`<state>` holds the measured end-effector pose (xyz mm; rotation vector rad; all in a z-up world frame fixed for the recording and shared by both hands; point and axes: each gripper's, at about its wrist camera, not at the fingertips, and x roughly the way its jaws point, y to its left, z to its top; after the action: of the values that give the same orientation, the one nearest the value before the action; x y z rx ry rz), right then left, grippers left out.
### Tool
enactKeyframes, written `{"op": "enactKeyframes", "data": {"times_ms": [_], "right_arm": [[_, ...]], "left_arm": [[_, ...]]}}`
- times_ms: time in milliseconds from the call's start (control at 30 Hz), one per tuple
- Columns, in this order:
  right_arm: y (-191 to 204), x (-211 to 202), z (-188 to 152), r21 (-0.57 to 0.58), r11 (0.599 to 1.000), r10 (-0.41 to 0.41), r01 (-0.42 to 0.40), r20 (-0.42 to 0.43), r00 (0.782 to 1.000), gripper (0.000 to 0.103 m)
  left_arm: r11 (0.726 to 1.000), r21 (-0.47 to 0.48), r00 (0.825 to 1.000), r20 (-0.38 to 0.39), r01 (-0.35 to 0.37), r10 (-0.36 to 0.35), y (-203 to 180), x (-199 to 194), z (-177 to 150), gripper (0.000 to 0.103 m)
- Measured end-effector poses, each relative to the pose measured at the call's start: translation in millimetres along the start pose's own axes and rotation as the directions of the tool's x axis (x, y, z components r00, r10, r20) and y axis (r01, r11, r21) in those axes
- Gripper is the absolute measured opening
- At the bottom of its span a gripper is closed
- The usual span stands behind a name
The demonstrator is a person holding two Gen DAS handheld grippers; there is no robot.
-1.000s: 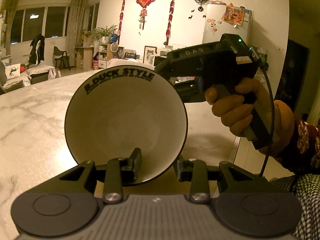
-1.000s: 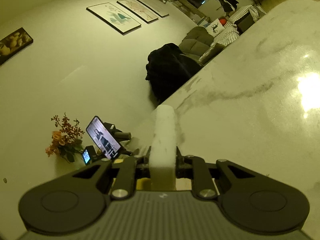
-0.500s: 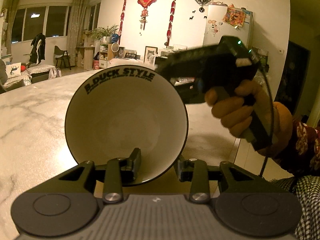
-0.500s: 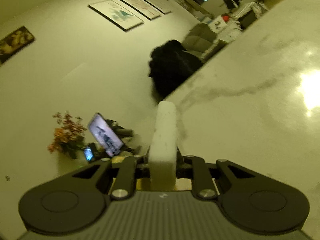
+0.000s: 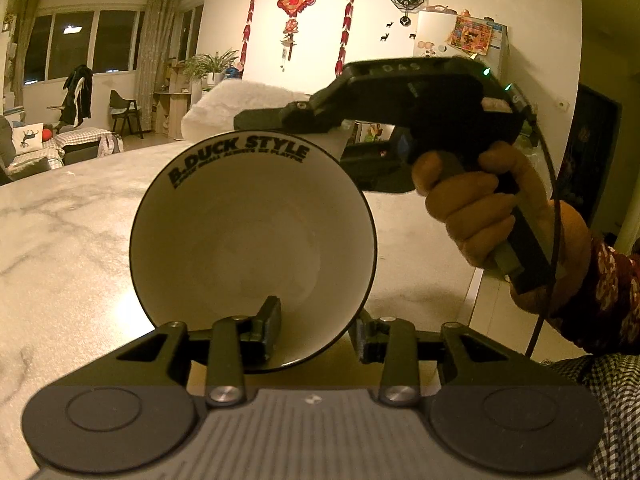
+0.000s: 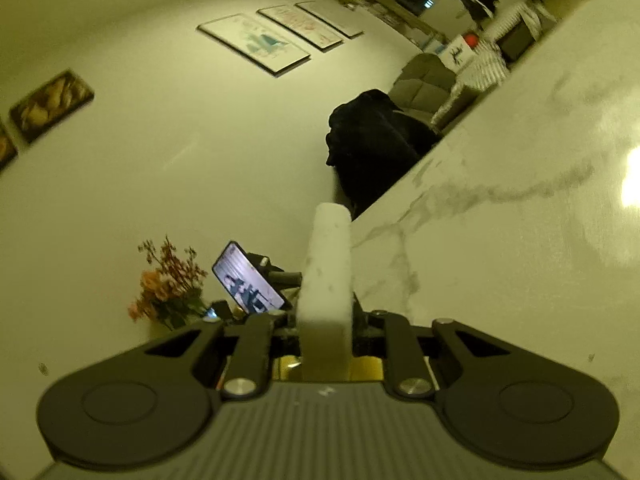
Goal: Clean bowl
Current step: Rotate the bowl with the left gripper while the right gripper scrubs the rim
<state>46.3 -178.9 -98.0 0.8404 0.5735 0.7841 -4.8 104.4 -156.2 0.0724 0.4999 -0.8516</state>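
A: Start closest to the lens. What did the left gripper have?

B: It was clamped on the near rim of the bowl, one finger inside the white interior, the other outside the wall. The bowl was tipped up so its open face looked back at the camera, with a thin dark rim and "B.DUCK STYLE" printed in black along the upper inner edge. The inside looked plain white.

A: And where was the bowl relative to the table?

B: Held up in front of the marble table, which spread out behind and to the left of it (whether any part of the bowl touched the surface, I couldn't tell).

A: The other side?

B: The right gripper was clenched on a white sponge, which stuck straight out between its fingers. From the left wrist view that sponge showed as a pale, fuzzy block just above and behind the top of the bowl's rim, with the black gripper body reaching in from the right. The right hand wrapped the handle, a patterned red sleeve behind it.

A: Was the sponge touching the bowl?

B: Near the upper rim, but contact wasn't clear.

A: Farther back?

B: Beyond the right gripper, a phone with a lit screen stood beside orange flowers. On the far wall hung red decorations.
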Motion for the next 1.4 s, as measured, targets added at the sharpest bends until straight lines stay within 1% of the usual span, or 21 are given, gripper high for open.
{"op": "enactKeyframes", "data": {"times_ms": [133,233,300,467,533,600,733,867,900,967,1000,1067,1100,1133,1200,1267,1400], "right_arm": [[-14.7,2.0,-2.0,0.03,0.998,-0.054,0.054,-0.007,0.999,0.019],[-15.8,4.3,-3.2,0.037,0.997,-0.066,0.066,-0.013,0.998,0.019],[-12.6,4.8,-2.1,0.032,0.997,-0.064,0.065,-0.012,0.998,0.019],[1.8,2.8,4.5,0.009,1.0,-0.007,0.007,-0.006,1.0,0.019],[3.9,4.2,5.2,-0.006,1.0,-0.007,0.007,-0.01,1.0,0.019],[-1.0,4.9,4.7,0.003,1.0,-0.021,0.021,-0.018,1.0,0.019],[-12.6,4.7,2.3,0.02,0.997,-0.068,0.069,-0.038,0.997,0.019],[-14.2,3.9,2.2,0.018,0.997,-0.08,0.081,-0.035,0.996,0.019],[-13.5,3.8,2.2,0.014,0.997,-0.081,0.081,-0.036,0.996,0.019],[-12.1,3.9,1.8,0.006,0.997,-0.083,0.083,-0.037,0.996,0.019],[-12.1,4.1,1.8,0.006,0.996,-0.083,0.084,-0.037,0.996,0.019],[-12.4,4.5,1.8,0.006,0.996,-0.084,0.084,-0.039,0.996,0.019],[-12.2,5.0,2.0,0.005,0.996,-0.084,0.084,-0.04,0.996,0.019],[-11.7,4.8,1.9,0.001,0.996,-0.085,0.085,-0.041,0.996,0.019],[-10.2,4.4,2.2,-0.008,0.996,-0.085,0.085,-0.04,0.996,0.019],[-7.9,3.7,3.3,-0.016,0.997,-0.078,0.078,-0.039,0.996,0.019],[-2.3,1.5,5.6,-0.019,0.999,-0.051,0.05,-0.036,0.998,0.019]], "left_arm": [[1.0,-0.004,1.0,0.001,0.003,-0.003,-3.9,-1.0,-4.4,0.038],[1.0,-0.008,1.0,0.001,0.005,-0.005,-3.8,0.0,-3.4,0.038],[1.0,-0.013,1.0,0.002,0.007,-0.007,-3.4,0.1,-3.2,0.038],[1.0,-0.014,1.0,0.003,0.008,-0.008,-5.6,-1.1,-6.8,0.039],[1.0,-0.012,1.0,0.002,0.006,-0.006,-6.7,-1.8,-7.8,0.039],[1.0,-0.008,1.0,0.001,0.003,-0.003,-7.9,-2.1,-8.2,0.039],[1.0,0.024,1.0,-0.017,-0.015,0.015,-14.3,-1.1,-6.2,0.041],[0.995,0.074,0.996,-0.052,-0.068,0.072,-24.0,2.6,2.4,0.042],[0.995,0.076,0.997,-0.036,-0.071,0.074,-25.8,1.2,4.8,0.041],[0.994,0.081,0.997,-0.004,-0.078,0.078,-29.4,-1.4,9.4,0.036],[0.994,0.081,0.997,0.016,-0.076,0.075,-29.9,-3.6,9.6,0.031],[0.996,0.07,0.995,0.085,-0.052,0.046,-32.4,-11.9,13.3,0.021],[0.996,0.07,0.995,0.093,-0.048,0.041,-32.5,-13.7,12.8,0.015],[0.996,0.078,0.995,0.093,-0.04,0.032,-33.9,-15.6,12.5,0.013],[0.994,0.102,0.998,0.062,-0.04,0.034,-36.5,-14.9,7.3,0.009],[0.989,0.138,0.998,0.034,-0.054,0.05,-40.1,-13.2,-1.7,0.01],[0.99,0.133,0.999,0.022,-0.046,0.043,-40.0,-15.9,-10.9,0.014]]}}
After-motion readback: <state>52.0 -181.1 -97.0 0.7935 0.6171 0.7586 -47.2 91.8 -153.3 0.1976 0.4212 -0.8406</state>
